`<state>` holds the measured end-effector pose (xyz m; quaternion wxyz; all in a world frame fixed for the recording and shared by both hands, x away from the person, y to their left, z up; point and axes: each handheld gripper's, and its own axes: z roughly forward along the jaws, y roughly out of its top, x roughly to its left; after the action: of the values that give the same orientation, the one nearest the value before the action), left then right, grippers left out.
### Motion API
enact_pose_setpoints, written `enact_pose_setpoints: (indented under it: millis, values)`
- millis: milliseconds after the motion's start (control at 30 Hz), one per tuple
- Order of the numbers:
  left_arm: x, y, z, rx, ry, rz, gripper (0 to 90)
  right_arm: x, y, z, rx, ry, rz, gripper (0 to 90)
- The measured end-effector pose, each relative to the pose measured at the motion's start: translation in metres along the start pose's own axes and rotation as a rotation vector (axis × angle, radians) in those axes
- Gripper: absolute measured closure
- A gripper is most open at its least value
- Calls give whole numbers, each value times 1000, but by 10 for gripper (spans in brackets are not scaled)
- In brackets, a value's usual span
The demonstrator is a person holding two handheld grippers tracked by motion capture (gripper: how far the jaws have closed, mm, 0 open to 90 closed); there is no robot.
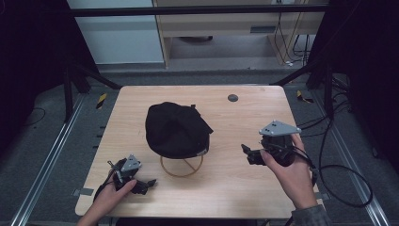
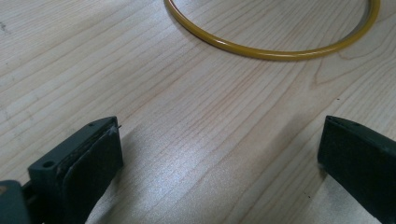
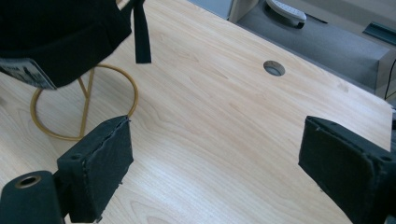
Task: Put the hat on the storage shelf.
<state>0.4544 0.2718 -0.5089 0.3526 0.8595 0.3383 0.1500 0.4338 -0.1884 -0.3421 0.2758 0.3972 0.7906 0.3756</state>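
Note:
A black cap (image 1: 175, 128) sits on a gold wire stand (image 1: 181, 167) near the middle of the wooden table (image 1: 244, 183). In the right gripper view the cap (image 3: 56, 37) hangs over the stand (image 3: 86, 109) at the upper left, a strap dangling. My left gripper (image 1: 149, 182) rests low at the front left, open, with the stand's ring base (image 2: 275, 51) ahead of its jaws. My right gripper (image 1: 246, 153) is held right of the cap, open, nothing between its jaws.
A round cable hole (image 1: 232, 98) lies at the table's far side, also seen from the right gripper (image 3: 273, 68). Black cables (image 1: 339, 174) trail off the table's right edge. Metal frame rails run along both sides.

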Motion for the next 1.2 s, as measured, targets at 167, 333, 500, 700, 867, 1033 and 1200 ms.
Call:
enact_pose_setpoints:
  millis: [167, 333, 500, 700, 867, 1033, 1200]
  values:
    - [0, 0, 0, 0, 0, 0, 0, 2, -24, 11, 4, 10, 29, 101]
    - [0, 0, 0, -1, 0, -1, 0, 2, -36, 26, 31, 23, 48, 101]
    - [0, 0, 0, 1, -2, 2, 0, 5, -47, 43, 47, 35, 69, 101]
    - [0, 0, 0, -1, -1, 2, 0, 13, -67, 74, 109, 42, 84, 101]
    - [1, 0, 0, -1, -2, 5, 0, 14, -73, 83, 117, 42, 103, 104]
    - [1, 0, 0, -1, -2, 5, 0, 13, -82, 95, 143, 48, 111, 104]
    - [1, 0, 0, -1, -3, 4, 0, 17, -87, 102, 157, 60, 113, 104]
